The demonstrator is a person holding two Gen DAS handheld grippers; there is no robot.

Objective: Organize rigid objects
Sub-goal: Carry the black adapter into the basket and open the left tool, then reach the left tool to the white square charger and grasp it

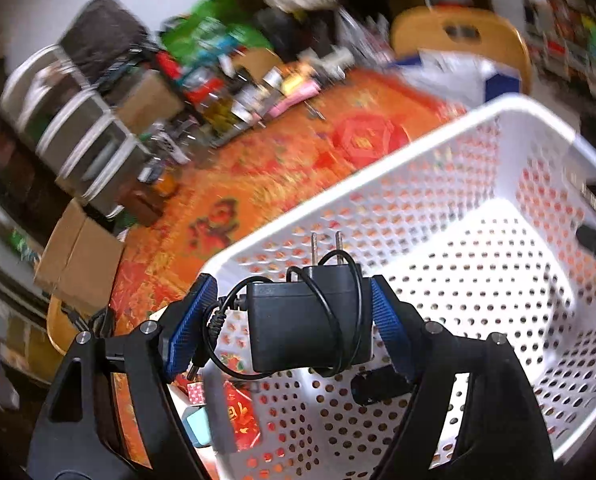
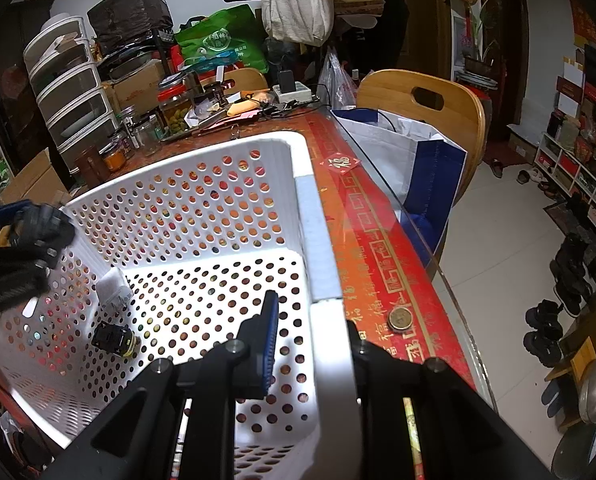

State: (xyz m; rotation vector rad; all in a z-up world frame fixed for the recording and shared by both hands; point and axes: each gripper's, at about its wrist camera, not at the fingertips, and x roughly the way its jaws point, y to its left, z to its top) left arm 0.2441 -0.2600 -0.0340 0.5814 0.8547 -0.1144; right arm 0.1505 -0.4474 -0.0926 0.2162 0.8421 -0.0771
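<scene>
My left claw (image 1: pixel 287 320) clamps a black adapter (image 1: pixel 306 320), lower centre, above the basket (image 1: pixel 438 140). My right claw (image 2: pixel 310 344) clamps the basket's rim (image 2: pixel 318 240).

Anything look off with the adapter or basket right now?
The black power adapter sits in the left hand-held gripper with its cord looped loosely, the plug end dangling. The white basket looks intact, its rim between the right gripper's fingers.

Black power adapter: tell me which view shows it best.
Left wrist view: the black power adapter fills the centre, sharp, cord wrapped, prongs up, between the left gripper fingers above the white basket. The right wrist view shows only a blurred dark shape at its left edge.
</scene>
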